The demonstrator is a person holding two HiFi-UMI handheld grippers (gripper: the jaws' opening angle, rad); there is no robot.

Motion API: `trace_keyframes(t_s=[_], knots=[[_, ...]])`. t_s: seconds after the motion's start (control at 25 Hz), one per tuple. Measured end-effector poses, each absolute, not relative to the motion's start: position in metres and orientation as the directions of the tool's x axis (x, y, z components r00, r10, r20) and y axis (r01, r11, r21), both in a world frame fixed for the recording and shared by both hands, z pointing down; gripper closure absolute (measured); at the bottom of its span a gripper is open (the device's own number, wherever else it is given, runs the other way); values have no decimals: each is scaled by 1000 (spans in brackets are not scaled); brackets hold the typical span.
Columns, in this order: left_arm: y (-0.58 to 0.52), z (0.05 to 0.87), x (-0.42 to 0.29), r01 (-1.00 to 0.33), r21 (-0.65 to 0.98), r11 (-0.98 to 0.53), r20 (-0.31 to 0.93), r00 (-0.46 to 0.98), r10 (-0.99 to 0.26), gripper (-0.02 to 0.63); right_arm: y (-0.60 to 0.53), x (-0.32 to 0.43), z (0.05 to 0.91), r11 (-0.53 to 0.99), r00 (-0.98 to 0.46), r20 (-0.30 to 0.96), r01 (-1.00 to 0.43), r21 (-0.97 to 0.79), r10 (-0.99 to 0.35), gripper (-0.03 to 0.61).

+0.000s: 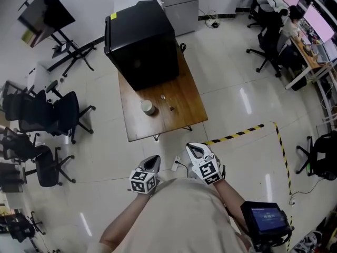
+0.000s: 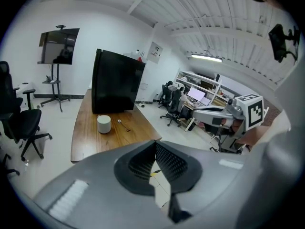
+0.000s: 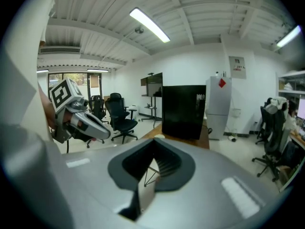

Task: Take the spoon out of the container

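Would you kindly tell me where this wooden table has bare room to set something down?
The near strip of the table, between the white container and the front edge, is bare. The black box fills the far end; the spoon lies beside the container.

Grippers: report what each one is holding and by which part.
Nothing is held. The left gripper and the right gripper have their jaws together, empty; the spoon lies on the table beside the container.
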State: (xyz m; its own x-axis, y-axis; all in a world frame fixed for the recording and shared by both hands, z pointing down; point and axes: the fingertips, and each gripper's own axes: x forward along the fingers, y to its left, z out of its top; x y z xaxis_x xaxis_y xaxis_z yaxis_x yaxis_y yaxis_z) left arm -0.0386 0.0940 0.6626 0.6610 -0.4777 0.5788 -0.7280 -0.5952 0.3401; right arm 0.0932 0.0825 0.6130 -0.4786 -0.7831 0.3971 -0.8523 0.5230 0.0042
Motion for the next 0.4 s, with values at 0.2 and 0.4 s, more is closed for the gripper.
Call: trace_keyframes(t_s=[0.2, 0.4], knots=[[100, 665, -14, -731, 330, -597, 581, 656, -482, 626, 92, 117, 620, 529, -489, 401, -849, -13, -775, 575], [107, 670, 5, -738, 325, -591, 588, 648, -485, 626, 100, 140, 629, 524, -489, 408, -851, -29, -771, 575]])
